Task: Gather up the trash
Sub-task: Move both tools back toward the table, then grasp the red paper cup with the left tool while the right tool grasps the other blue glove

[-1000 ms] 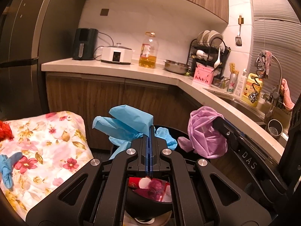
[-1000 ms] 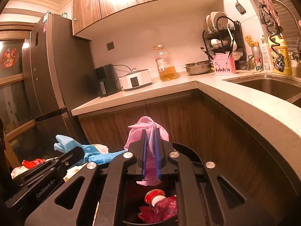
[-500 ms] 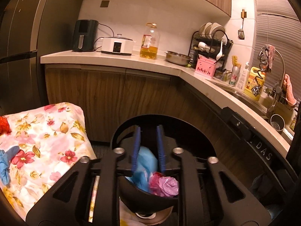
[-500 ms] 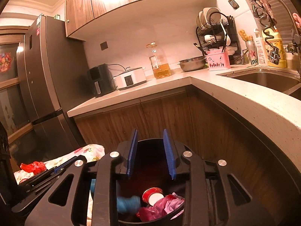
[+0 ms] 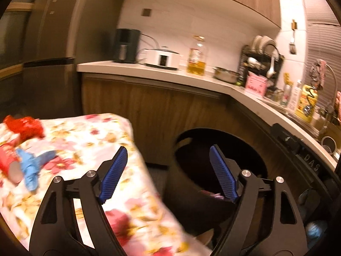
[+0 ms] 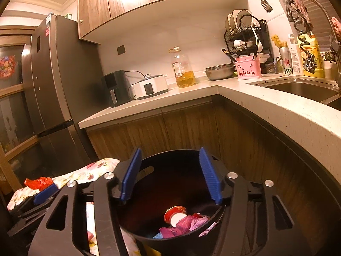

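A black trash bin (image 6: 149, 230) stands on the floor below my right gripper (image 6: 170, 176), which is open and empty above it. Inside lie pink plastic (image 6: 187, 224), a red cup (image 6: 175, 213) and a bit of blue glove. My left gripper (image 5: 168, 173) is open and empty, between the bin (image 5: 187, 194) and a floral-cloth table (image 5: 89, 140). On the cloth lie a blue glove (image 5: 32, 166), a red cup (image 5: 8, 160) and a red wrapper (image 5: 23, 125). The red wrapper also shows in the right wrist view (image 6: 39, 182).
A wooden cabinet with a pale counter (image 6: 255, 98) wraps behind and to the right of the bin. On it stand an oil bottle (image 6: 183, 68), a cooker (image 6: 150, 86), a dish rack (image 6: 247, 42) and a sink (image 6: 298, 89). A dark fridge (image 6: 55, 85) stands at the left.
Both grippers opened and dropped the blue glove and the pink plastic into the bin. The left gripper then swung left toward the floral table and opened wider.
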`<state>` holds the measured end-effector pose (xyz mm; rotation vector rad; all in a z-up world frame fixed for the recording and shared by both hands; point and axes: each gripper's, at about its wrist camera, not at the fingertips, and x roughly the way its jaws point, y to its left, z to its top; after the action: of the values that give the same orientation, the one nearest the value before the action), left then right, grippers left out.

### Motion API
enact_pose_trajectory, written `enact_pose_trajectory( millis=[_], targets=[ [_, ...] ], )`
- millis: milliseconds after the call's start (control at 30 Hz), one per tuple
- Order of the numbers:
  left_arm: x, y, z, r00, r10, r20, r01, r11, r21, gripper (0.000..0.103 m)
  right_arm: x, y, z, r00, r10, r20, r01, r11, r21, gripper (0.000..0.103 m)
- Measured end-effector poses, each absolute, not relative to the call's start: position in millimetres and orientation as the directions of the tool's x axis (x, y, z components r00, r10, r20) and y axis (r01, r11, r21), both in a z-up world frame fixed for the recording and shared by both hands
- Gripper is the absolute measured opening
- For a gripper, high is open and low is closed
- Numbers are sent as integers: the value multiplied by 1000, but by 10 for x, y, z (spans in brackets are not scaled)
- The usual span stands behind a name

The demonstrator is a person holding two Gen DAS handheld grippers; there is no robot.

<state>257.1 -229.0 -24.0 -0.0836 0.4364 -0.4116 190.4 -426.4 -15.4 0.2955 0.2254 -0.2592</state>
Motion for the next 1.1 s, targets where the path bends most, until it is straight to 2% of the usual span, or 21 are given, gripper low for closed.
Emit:
enact_pose_trajectory(
  millis=[133, 267, 600, 833, 1100],
  targets=[
    [2454, -1911, -303, 873, -297, -387, 269, 955, -126, 80, 1872, -4144, -156, 946, -204, -253, 268, 930, 251, 65],
    [2351, -1494, -373, 891, -219, -396, 178, 974, -139, 82, 1868, -3948, -173, 952, -168, -256, 233, 939, 251, 65],
    [2023, -517, -494, 919, -5, -394, -36, 995, -97, 84, 2020, -3025, -318, 957, -8, -290, 74, 973, 220, 65],
    [1858, 45, -509, 920, 81, -384, -129, 986, -102, 85, 2225, -2171, -450, 937, 117, -329, -65, 984, 166, 65],
    [1774, 607, -495, 914, 146, -377, -211, 968, -138, 85, 2550, -1457, -658, 905, 176, -388, -137, 983, 125, 65]
  ],
)
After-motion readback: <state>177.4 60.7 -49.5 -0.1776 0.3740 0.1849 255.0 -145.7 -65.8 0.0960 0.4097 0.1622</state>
